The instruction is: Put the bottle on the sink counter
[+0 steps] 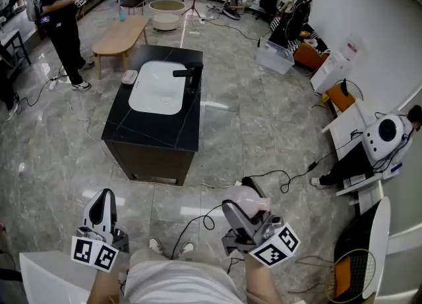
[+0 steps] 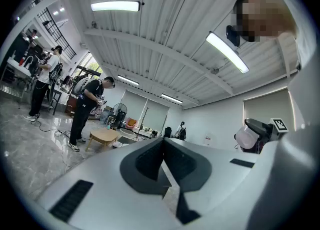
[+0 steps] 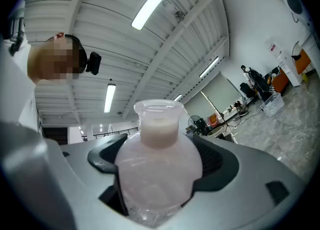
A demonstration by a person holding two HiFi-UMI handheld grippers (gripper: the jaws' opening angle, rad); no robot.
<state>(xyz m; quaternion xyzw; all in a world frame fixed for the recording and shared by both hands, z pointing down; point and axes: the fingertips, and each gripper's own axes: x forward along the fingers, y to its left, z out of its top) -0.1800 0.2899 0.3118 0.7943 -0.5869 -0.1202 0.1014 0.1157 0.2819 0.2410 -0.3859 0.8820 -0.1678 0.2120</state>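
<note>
A translucent pinkish bottle (image 1: 245,195) with an open neck sits between the jaws of my right gripper (image 1: 248,204), low in the head view and pointing up. In the right gripper view the bottle (image 3: 159,169) fills the gap and both dark pads press its round body, so that gripper (image 3: 160,166) is shut on it. The black sink counter (image 1: 153,131) with its white basin (image 1: 158,88) and black faucet (image 1: 188,76) stands a few steps ahead on the floor. My left gripper (image 1: 102,207) is at the lower left, jaws together and holding nothing (image 2: 164,149).
A person (image 1: 60,16) stands at the far left beside a low wooden table (image 1: 120,35). Black cables (image 1: 267,181) trail over the tiled floor right of the counter. A white box (image 1: 274,57), desks and a white chair (image 1: 372,246) line the right side.
</note>
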